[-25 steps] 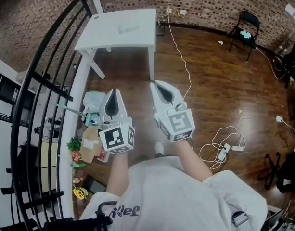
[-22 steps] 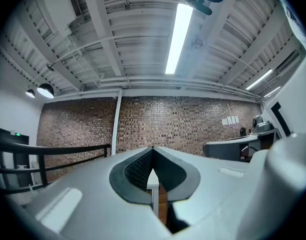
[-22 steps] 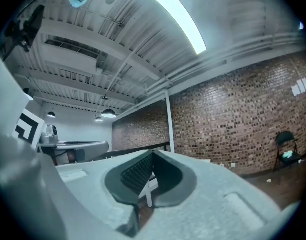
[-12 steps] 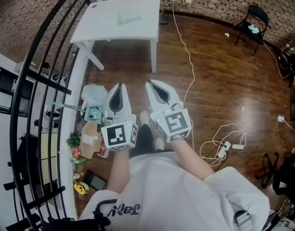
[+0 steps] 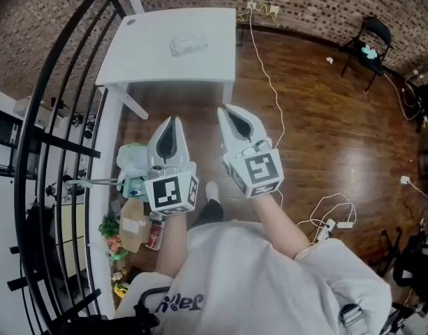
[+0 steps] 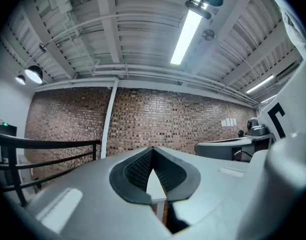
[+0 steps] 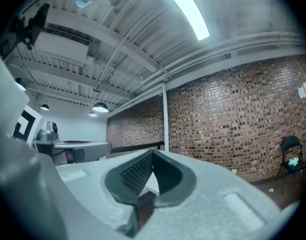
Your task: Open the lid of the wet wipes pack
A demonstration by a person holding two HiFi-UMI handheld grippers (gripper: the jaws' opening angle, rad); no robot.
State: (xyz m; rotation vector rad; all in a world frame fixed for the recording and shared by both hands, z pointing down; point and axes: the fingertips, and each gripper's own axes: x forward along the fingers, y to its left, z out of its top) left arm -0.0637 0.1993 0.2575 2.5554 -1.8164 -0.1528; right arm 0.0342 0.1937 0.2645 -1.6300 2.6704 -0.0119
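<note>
Two pairs of fingers pressed together, empty: left gripper [image 5: 173,121], right gripper [image 5: 227,110]; wet wipes pack [image 5: 188,45] lies well beyond both fingertips.

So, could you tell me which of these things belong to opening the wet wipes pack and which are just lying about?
For the job:
- wet wipes pack, lying on the white table
- left hand-held gripper, shut and empty
- right hand-held gripper, shut and empty

Just lying about:
- folding chair
- loose cables
- cardboard box
- plastic bag
</note>
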